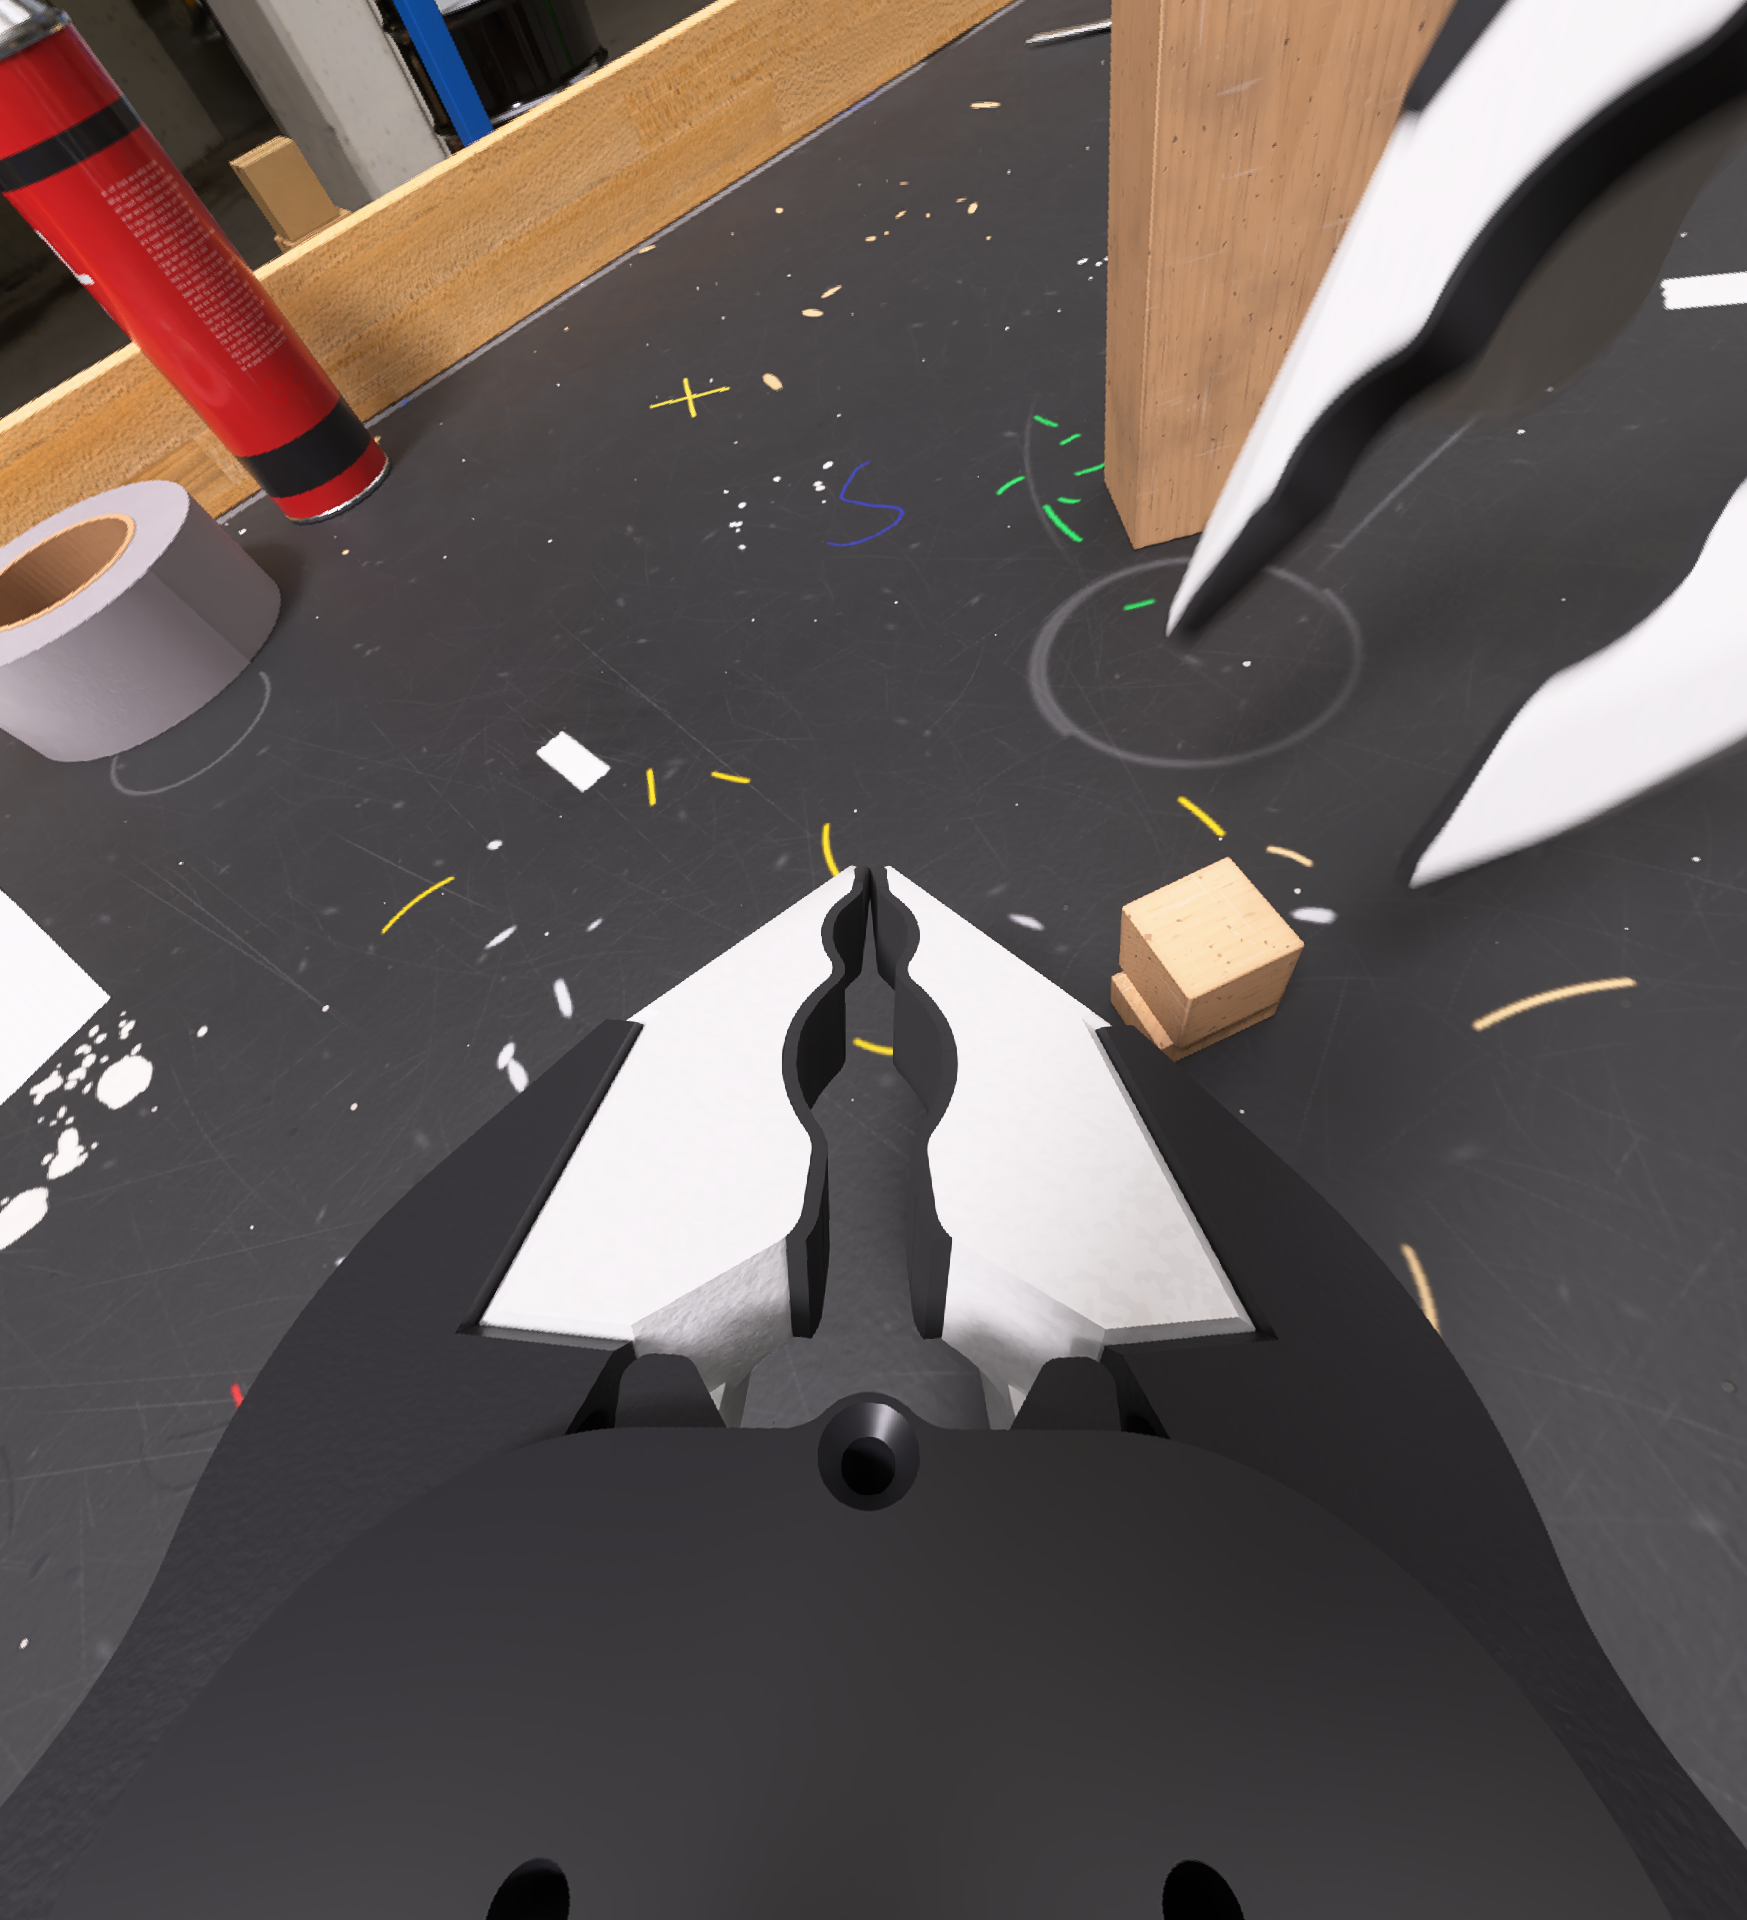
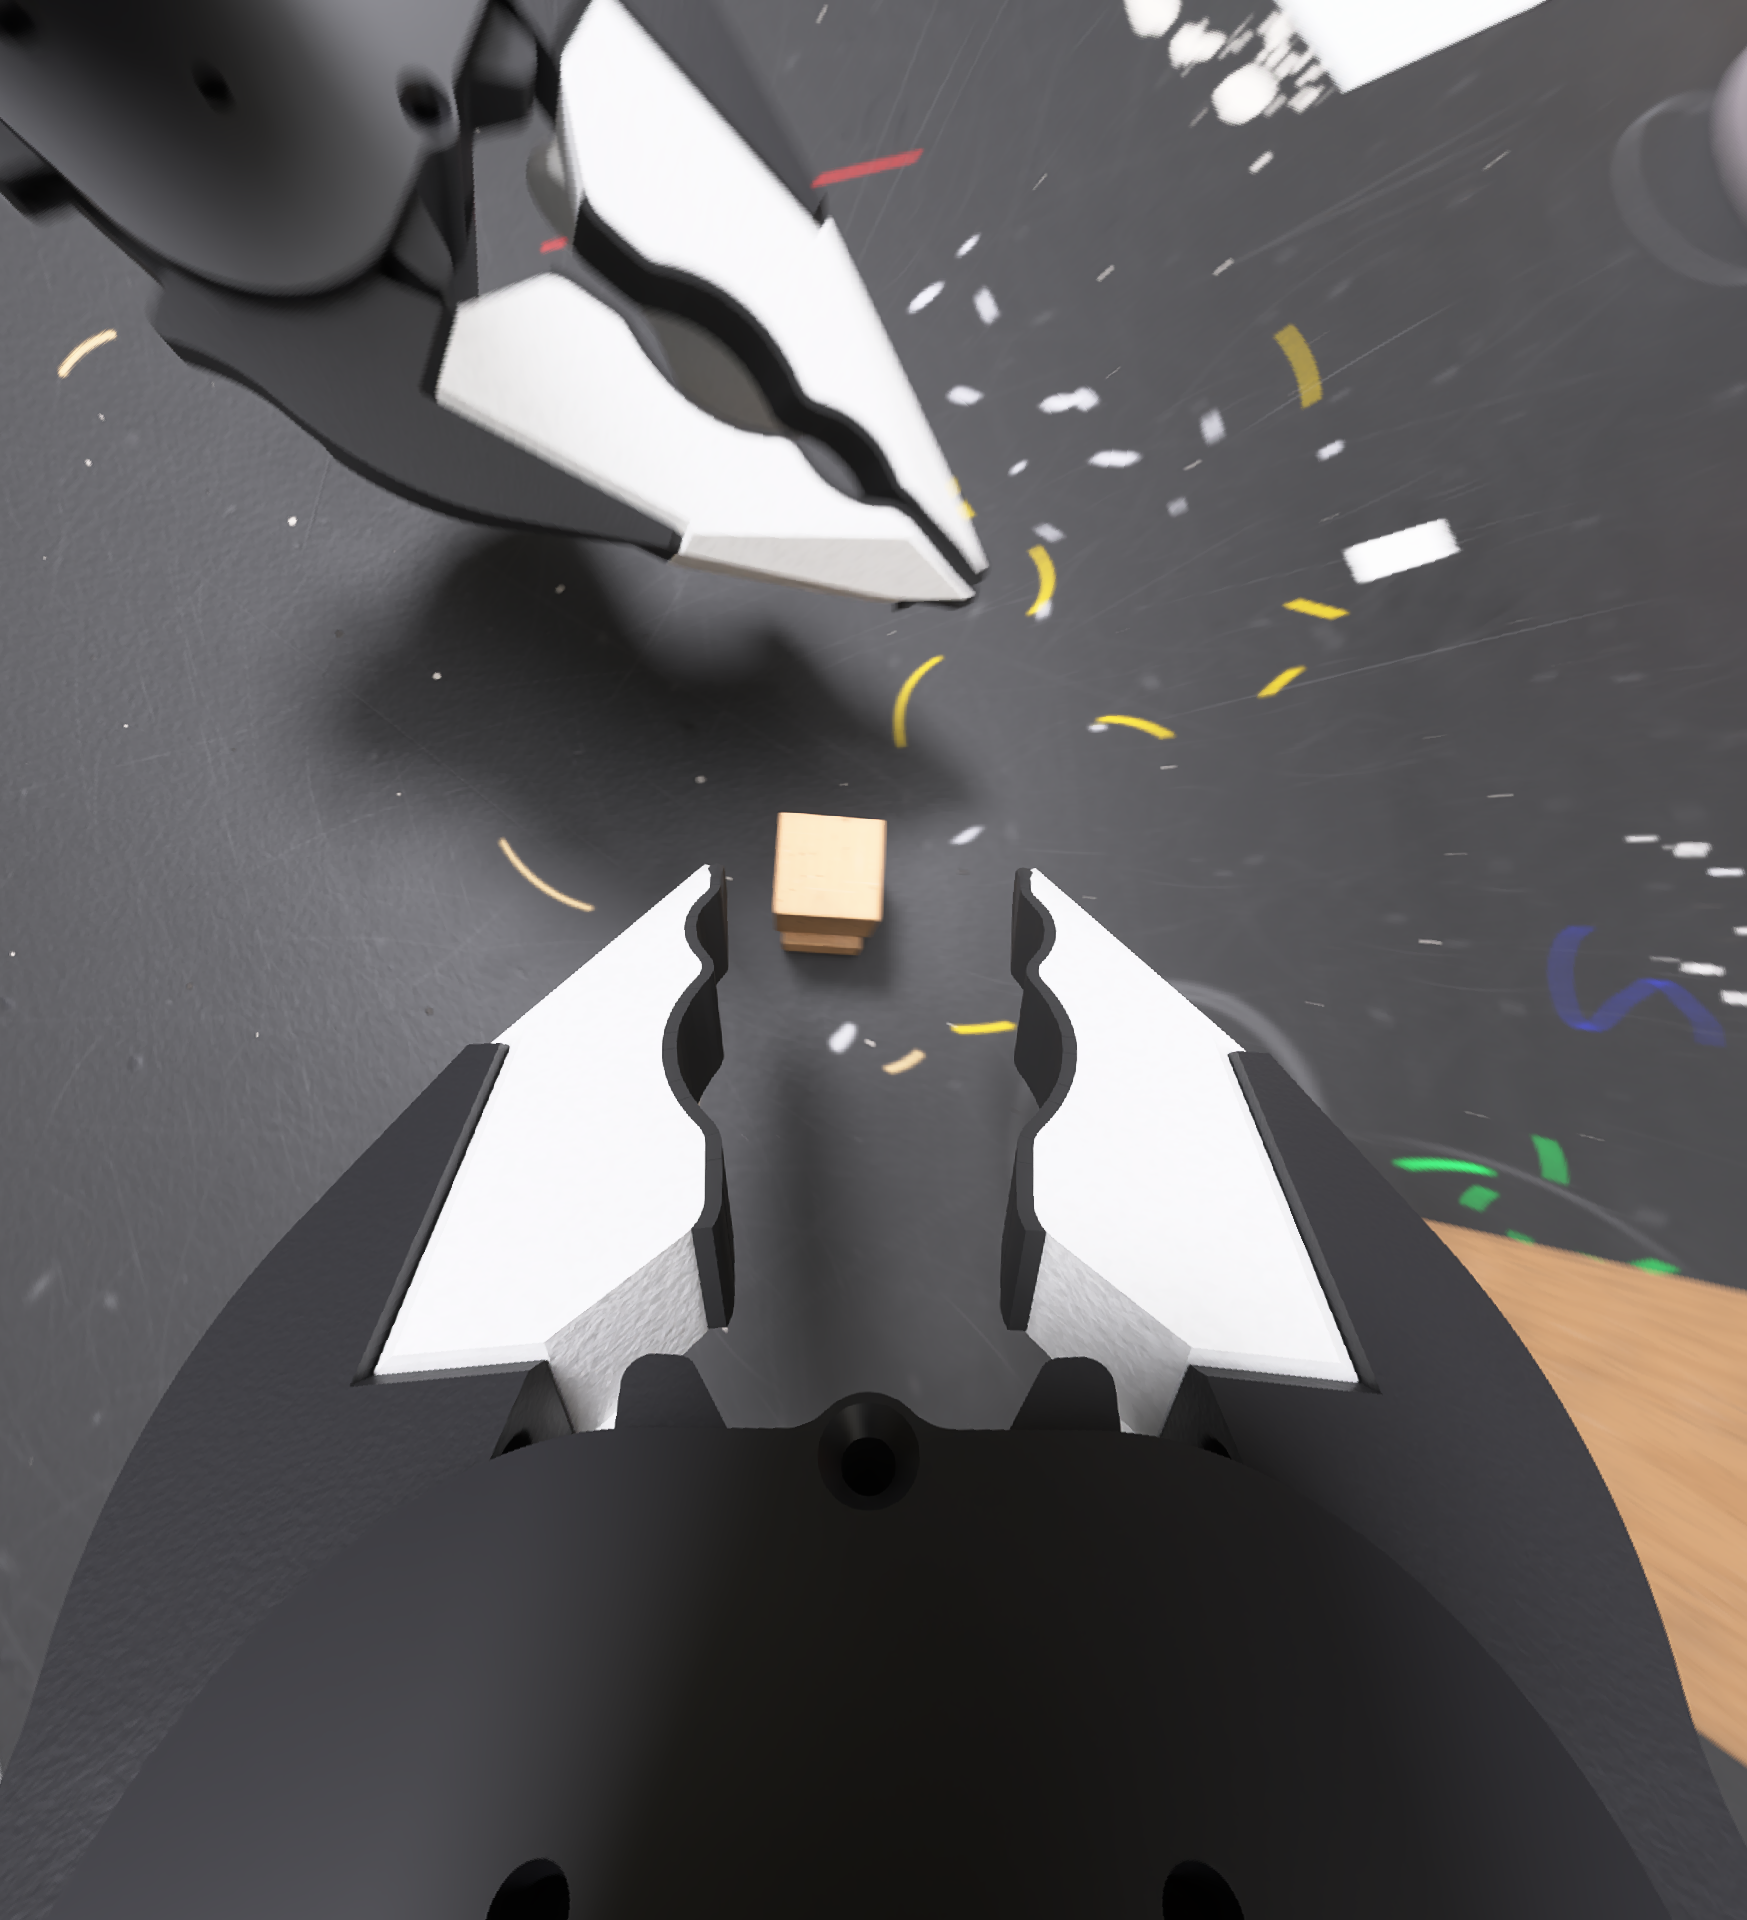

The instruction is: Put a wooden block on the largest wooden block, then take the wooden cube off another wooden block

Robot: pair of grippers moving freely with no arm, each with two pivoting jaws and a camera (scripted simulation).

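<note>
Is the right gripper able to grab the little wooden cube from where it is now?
Probably yes. The right gripper is open and pointed at the wooden cube, which sits on a thin wooden block. Nothing lies between them. The shut left gripper hovers beyond the cube, not in the way.

We see the tall wooden block (image 1: 1222,270) cut off by the top edge in the left wrist view, so its top stays hidden. Left of it, the red spray can (image 1: 136,260) loses its cap at the frame edge. The thin block (image 1: 1149,1013) under the wooden cube (image 1: 1207,951) shows only a sliver. The right gripper (image 1: 1295,748) beside the tall block is blurred and cropped.
</note>
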